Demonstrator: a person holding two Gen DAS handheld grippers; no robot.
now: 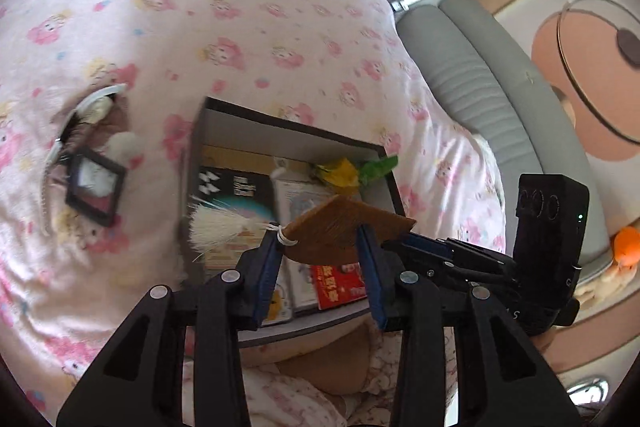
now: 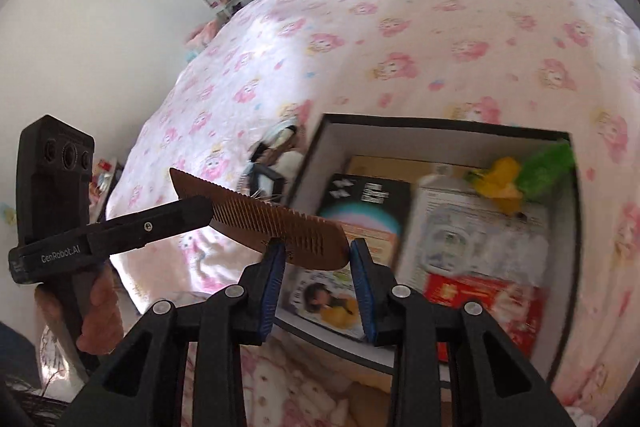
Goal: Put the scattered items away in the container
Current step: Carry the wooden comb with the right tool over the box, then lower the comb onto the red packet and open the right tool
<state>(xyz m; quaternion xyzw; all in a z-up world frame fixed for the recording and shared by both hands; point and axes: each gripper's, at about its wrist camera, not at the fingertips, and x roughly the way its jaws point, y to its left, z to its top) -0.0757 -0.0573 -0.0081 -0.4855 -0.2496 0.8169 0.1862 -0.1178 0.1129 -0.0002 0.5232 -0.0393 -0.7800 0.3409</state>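
Note:
A brown wooden comb with a white tassel hangs above the open black box on the pink bed. Both grippers close on it: my left gripper holds one end by the tassel, my right gripper holds the other end. In the right wrist view the left gripper's fingers reach in from the left onto the comb. The box holds booklets, a red packet and a yellow and green toy.
A small black square frame and a white-edged mirror with small items lie on the floral bedspread left of the box. A grey padded bed edge runs along the right. The bedspread stretches behind the box.

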